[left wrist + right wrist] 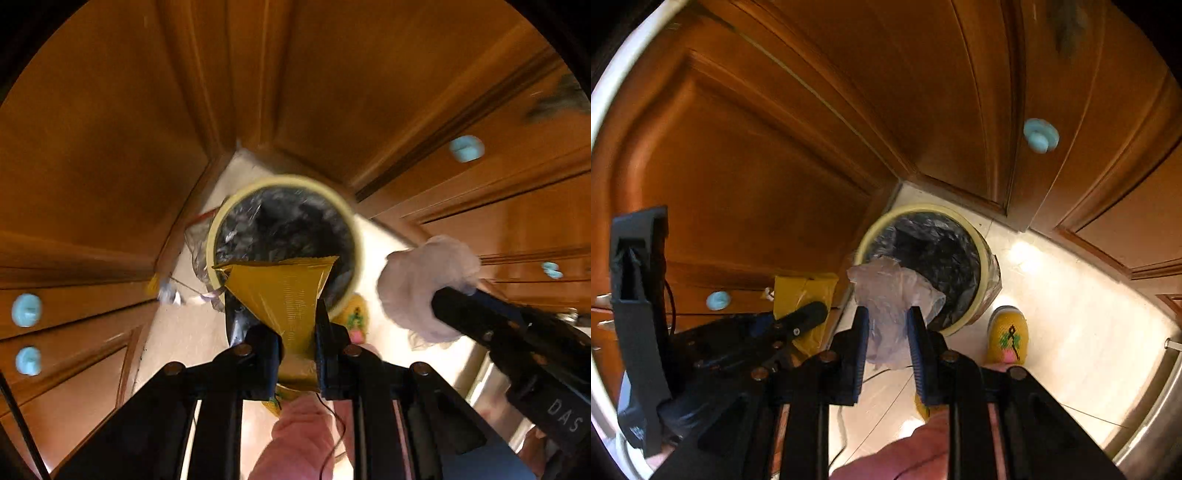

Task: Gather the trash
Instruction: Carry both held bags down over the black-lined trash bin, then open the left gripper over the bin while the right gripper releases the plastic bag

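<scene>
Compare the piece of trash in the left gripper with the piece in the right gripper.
The left gripper holds a yellow wrapper: opaque, flat, with a crimped edge. The right gripper holds a plastic wad: pale, translucent, crumpled. The wrapper fans out stiffly; the plastic wad bunches loosely. Both are clamped between jaws above the lined bin.

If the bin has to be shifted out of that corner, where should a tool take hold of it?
Grip the pale yellow rim of the bin, on the side nearest the open floor, coming straight down from above. The rim is a thin upright lip, and the cabinets crowd the far sides. Both tools are full now: the left tool holds a yellow wrapper, the right tool a clear plastic wad.
</scene>
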`<state>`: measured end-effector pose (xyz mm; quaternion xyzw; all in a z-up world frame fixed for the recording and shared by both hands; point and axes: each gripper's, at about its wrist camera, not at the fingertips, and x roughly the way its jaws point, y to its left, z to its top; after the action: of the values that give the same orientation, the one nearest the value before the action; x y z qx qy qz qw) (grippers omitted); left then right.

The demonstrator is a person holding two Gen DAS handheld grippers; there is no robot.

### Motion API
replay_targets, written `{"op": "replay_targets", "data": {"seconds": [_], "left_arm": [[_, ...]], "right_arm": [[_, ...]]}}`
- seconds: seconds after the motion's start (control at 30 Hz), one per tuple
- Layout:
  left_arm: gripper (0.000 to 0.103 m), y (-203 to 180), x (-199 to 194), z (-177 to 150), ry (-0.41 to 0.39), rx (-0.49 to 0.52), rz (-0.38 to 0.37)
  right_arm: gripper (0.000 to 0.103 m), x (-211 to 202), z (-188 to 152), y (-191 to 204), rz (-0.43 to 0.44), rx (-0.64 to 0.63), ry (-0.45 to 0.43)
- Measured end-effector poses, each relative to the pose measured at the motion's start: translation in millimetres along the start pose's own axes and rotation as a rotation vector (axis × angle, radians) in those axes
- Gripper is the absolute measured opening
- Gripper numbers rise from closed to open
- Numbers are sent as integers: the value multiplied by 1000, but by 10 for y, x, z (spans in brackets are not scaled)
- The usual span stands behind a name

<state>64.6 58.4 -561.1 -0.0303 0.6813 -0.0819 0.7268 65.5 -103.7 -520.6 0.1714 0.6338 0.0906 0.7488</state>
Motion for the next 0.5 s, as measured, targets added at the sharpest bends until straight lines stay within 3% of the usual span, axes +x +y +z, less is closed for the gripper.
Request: {"op": "replay_targets", "data": {"seconds": [0.3, 0.37, 0.5], "left_arm": [[15, 248, 1026, -9, 41, -84, 31], [19, 248, 1171, -5, 33, -90, 31], [38, 258, 1294, 7, -2, -79, 43]], "right_arm": [[21, 1017, -23, -180, -57, -89, 78], [22, 1158, -22, -182, -69, -112, 89], [25, 1369, 18, -243, -69, -121, 111]]}}
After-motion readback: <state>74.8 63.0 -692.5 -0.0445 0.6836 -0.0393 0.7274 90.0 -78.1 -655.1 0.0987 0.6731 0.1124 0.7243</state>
